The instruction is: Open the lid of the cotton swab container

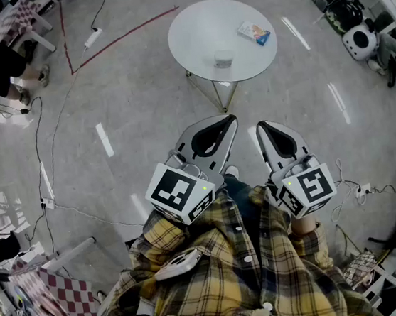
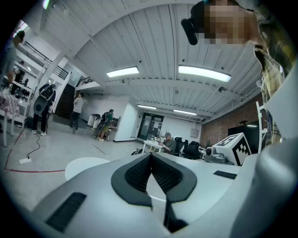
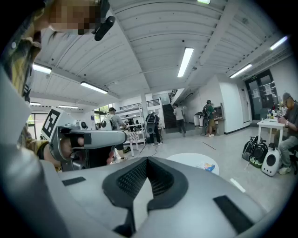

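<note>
The cotton swab container (image 1: 223, 59) is a small pale tub with its lid on, standing near the front edge of a round white table (image 1: 197, 32). Both grippers are held close to the person's chest, well short of the table and above the floor. My left gripper (image 1: 231, 119) is shut with nothing between its jaws, and its tips (image 2: 151, 156) meet in the left gripper view. My right gripper (image 1: 260, 126) is also shut and empty, with its tips (image 3: 148, 161) closed in the right gripper view. The table (image 3: 193, 161) shows ahead, with the container hidden in both gripper views.
A blue and white packet (image 1: 254, 32) lies on the table's right side. Cables (image 1: 41, 137) and a red tape line (image 1: 119, 38) run over the grey floor. White devices and bags (image 1: 359, 41) sit at the right. People stand and sit in the distance (image 2: 42, 109).
</note>
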`<state>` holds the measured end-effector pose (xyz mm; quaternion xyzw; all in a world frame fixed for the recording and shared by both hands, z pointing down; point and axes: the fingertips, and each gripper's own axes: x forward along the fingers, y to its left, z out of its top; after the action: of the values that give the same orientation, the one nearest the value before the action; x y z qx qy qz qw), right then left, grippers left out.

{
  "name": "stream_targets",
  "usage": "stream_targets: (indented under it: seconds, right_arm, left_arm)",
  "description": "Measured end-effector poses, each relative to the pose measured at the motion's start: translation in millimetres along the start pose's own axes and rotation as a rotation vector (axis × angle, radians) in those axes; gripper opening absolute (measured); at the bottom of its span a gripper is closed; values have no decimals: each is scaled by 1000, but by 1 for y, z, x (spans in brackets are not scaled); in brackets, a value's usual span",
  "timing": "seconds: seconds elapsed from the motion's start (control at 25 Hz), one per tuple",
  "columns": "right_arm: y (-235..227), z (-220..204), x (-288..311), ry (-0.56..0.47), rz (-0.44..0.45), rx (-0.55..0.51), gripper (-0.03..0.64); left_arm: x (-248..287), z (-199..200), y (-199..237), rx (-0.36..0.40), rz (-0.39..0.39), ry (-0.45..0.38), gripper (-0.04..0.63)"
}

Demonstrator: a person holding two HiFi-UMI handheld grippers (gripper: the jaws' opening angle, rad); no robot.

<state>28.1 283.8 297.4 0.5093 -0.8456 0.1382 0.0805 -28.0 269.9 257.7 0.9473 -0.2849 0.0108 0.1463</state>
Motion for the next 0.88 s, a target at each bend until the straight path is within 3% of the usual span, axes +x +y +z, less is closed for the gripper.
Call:
stream_targets:
  seconds: [0.88]
  right_arm:
    - [-29,-1,-32,-51,57,25,17]
  left_arm:
    - [9,-9,-16,22,106,-28,20]
